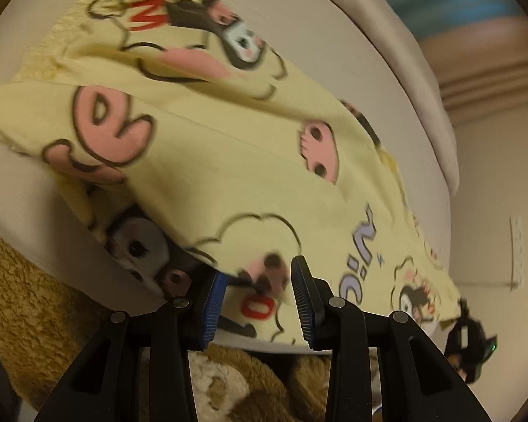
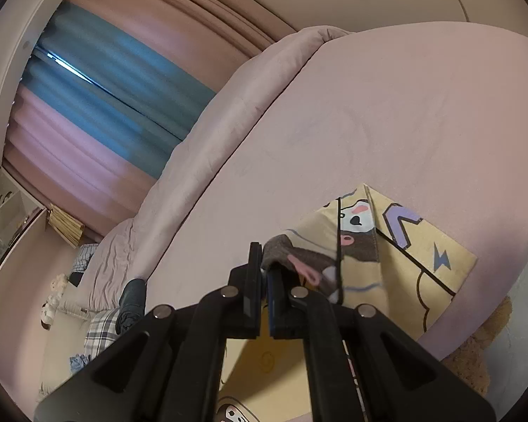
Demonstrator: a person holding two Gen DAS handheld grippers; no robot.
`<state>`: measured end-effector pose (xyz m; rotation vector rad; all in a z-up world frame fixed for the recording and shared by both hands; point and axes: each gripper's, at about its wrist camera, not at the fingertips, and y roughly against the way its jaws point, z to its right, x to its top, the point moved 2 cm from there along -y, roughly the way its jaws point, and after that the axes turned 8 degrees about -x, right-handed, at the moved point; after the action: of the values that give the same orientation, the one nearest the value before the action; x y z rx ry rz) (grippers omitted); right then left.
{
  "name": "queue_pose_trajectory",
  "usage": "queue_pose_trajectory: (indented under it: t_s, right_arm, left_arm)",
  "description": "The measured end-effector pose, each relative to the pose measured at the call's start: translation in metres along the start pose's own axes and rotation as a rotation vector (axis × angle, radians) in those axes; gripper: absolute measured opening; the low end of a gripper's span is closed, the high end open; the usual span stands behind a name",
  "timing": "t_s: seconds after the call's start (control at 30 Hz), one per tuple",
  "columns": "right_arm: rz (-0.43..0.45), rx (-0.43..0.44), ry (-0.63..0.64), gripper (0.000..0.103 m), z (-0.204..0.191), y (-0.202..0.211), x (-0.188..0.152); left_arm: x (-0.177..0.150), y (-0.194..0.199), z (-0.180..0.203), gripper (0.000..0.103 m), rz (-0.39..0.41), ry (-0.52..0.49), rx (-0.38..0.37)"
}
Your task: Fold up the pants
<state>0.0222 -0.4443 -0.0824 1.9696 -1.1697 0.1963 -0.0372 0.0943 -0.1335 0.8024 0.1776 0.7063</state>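
Note:
Yellow pants (image 1: pixel 211 161) with cartoon prints lie spread on a pale bed (image 1: pixel 28 197). In the left wrist view my left gripper (image 1: pixel 260 288) is open at the near edge of the bed, its blue pads on either side of a fold of the pants' edge. The right gripper shows small at the far right of that view (image 1: pixel 470 337), holding a pants corner. In the right wrist view my right gripper (image 2: pixel 264 270) is shut on a fold of the pants (image 2: pixel 404 246) and lifts it slightly off the bed (image 2: pixel 369 105).
A brown fluffy rug (image 1: pixel 28 302) lies below the bed edge. A folded duvet (image 2: pixel 207 147) runs along the bed's far side. Curtains (image 2: pixel 98 81), shelves (image 2: pixel 3 218) and clothes on the floor (image 2: pixel 102 330) lie beyond.

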Motion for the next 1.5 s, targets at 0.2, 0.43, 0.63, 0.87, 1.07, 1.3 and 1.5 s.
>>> queue_pose_trajectory:
  t_s: [0.2,0.43,0.63,0.87,1.07,1.3,1.5]
  right_arm:
    - [0.010,-0.035,-0.023,0.003,0.014,0.002,0.002]
    - [-0.011,-0.090,-0.039,0.003,0.026,-0.006,-0.002]
    - [-0.033,-0.187,-0.056,0.003,0.044,-0.016,-0.008]
    - [-0.103,-0.239,-0.140,0.005,0.072,-0.027,-0.013]
    - [-0.115,-0.225,-0.188,0.005,0.082,-0.020,-0.018]
    - [-0.107,-0.208,-0.180,0.034,0.072,0.002,-0.025]
    - [-0.188,-0.132,-0.188,0.051,0.065,0.001,-0.045]
  left_arm:
    - [0.011,0.011,-0.019,0.035,0.049,0.114,-0.063]
    - [0.020,0.027,-0.025,0.022,0.184,0.105,-0.013]
    - [0.017,0.026,-0.027,0.000,0.181,0.052,0.058]
    - [0.019,0.025,-0.023,0.000,0.166,0.024,0.077]
    - [0.023,0.027,-0.021,0.000,0.152,0.029,0.071]
    - [0.029,0.047,-0.017,0.000,0.182,0.024,0.051]
    - [0.035,0.058,-0.006,0.000,0.209,-0.003,0.033]
